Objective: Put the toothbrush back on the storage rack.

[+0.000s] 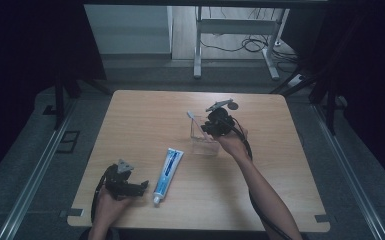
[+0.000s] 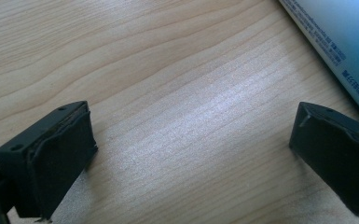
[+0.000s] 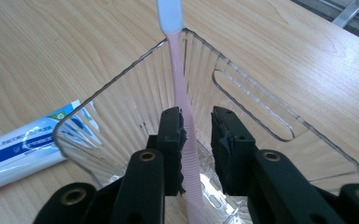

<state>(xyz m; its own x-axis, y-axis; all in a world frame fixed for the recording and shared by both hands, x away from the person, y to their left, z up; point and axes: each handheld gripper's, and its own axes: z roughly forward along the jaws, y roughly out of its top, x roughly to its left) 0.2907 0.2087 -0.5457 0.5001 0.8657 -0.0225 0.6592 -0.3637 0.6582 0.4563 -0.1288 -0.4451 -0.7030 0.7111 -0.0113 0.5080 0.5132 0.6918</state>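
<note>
Right gripper view: right gripper [image 3: 196, 126] jaws slightly parted around pink toothbrush [image 3: 182, 116] inside clear bin [image 3: 261, 114]; left gripper [image 2: 191, 154] wide open near toothpaste tube [image 2: 340, 42].

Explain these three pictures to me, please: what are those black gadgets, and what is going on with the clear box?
A person sits at a wooden table holding a two-jaw gripper in each hand. One camera looks down from above; one rides on each gripper. The left gripper rests open beside a toothpaste tube. The right gripper reaches into a clear plastic box, where a pink toothbrush leans on the rim. Its jaws sit either side of the handle, the left pad touching, with a gap at the other, so it looks released.
</note>
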